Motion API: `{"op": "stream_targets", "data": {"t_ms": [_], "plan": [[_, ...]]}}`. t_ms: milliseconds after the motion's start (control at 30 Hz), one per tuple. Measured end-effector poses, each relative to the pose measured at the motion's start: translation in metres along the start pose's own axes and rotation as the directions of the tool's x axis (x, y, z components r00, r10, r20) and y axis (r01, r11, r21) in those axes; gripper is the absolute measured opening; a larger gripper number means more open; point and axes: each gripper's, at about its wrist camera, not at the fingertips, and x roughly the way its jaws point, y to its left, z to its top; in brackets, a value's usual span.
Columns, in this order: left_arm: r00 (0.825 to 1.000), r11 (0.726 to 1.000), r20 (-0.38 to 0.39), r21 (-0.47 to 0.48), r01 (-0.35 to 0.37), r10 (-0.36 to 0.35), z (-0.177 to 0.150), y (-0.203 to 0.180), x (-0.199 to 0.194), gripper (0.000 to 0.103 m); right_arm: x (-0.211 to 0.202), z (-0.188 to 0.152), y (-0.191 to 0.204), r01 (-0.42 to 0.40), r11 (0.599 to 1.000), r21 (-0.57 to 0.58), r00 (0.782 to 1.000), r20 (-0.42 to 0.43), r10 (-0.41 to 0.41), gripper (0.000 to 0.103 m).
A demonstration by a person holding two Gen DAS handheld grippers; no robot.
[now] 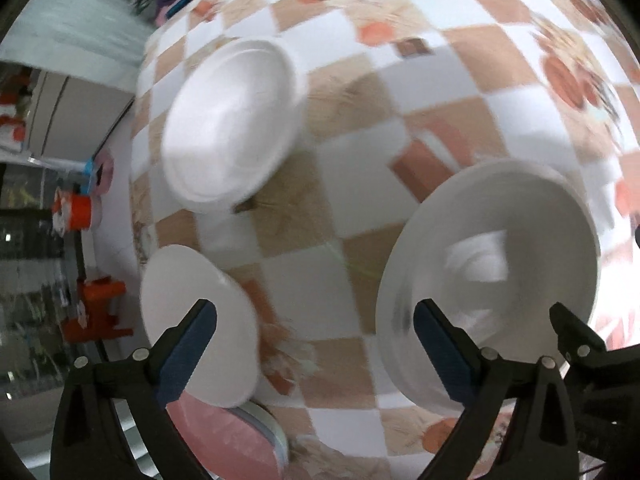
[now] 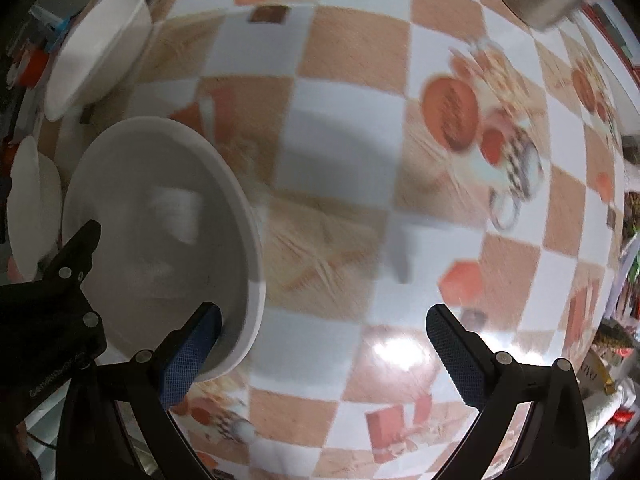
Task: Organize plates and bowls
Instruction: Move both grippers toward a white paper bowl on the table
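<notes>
Both views are motion-blurred. The left gripper (image 1: 316, 330) stands wide with nothing between its jaws; the right gripper (image 2: 324, 332) likewise. A large white round bowl (image 1: 488, 280) sits on the orange-and-white checked tablecloth (image 1: 360, 140), partly behind one finger. A shallow white dish (image 1: 232, 124) lies apart. A white plate (image 1: 192, 320) overlaps a pink plate (image 1: 228, 440), cut off below.

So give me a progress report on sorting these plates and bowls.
Nothing looks stacked yet. Three white dishes sit apart on the checkered tablecloth: a large bowl, a shallower dish and another white dish near the table edge, beside a pink plate. In hand: nothing. The left gripper and right gripper are both open over the table, flanking the large bowl's rim. All the gathering remains.
</notes>
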Motion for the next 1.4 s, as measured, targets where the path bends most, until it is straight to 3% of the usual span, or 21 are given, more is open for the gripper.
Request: {"op": "stream_targets", "data": {"t_ms": [467, 700, 900, 967, 1167, 1400], "plan": [[0.989, 0.985, -0.078, 0.113, 0.132, -0.124, -0.058, -0.056, 0.004, 0.098, 0.013, -0.11, -0.052, 0.011, 1.0, -0.005, 0.996, -0.089, -0.012, 0.103], [0.975, 0.973, -0.112, 0.108, 0.205, -0.193, -0.076, -0.053, 0.01, 0.098, 0.021, -0.153, -0.071, -0.007, 1.0, 0.013, 0.992, -0.123, 0.009, 0.103], [0.962, 0.961, -0.079, 0.067, 0.267, -0.262, -0.081, -0.025, 0.002, 0.098, 0.002, -0.149, -0.088, -0.024, 0.999, 0.039, 0.997, -0.075, 0.027, 0.103], [0.954, 0.954, -0.067, 0.05, 0.296, -0.292, -0.084, -0.013, 0.0, 0.098, -0.009, -0.134, -0.096, -0.03, 0.999, 0.045, 0.998, -0.055, 0.032, 0.103], [0.928, 0.927, -0.056, 0.049, 0.371, -0.369, -0.107, 0.008, -0.01, 0.098, -0.033, -0.14, -0.111, -0.051, 0.997, 0.059, 0.999, -0.014, 0.052, 0.103], [0.934, 0.934, 0.014, -0.023, 0.356, -0.356, -0.109, 0.044, -0.024, 0.098, -0.065, -0.128, -0.103, -0.055, 0.998, 0.042, 0.998, 0.016, 0.054, 0.103]]}}
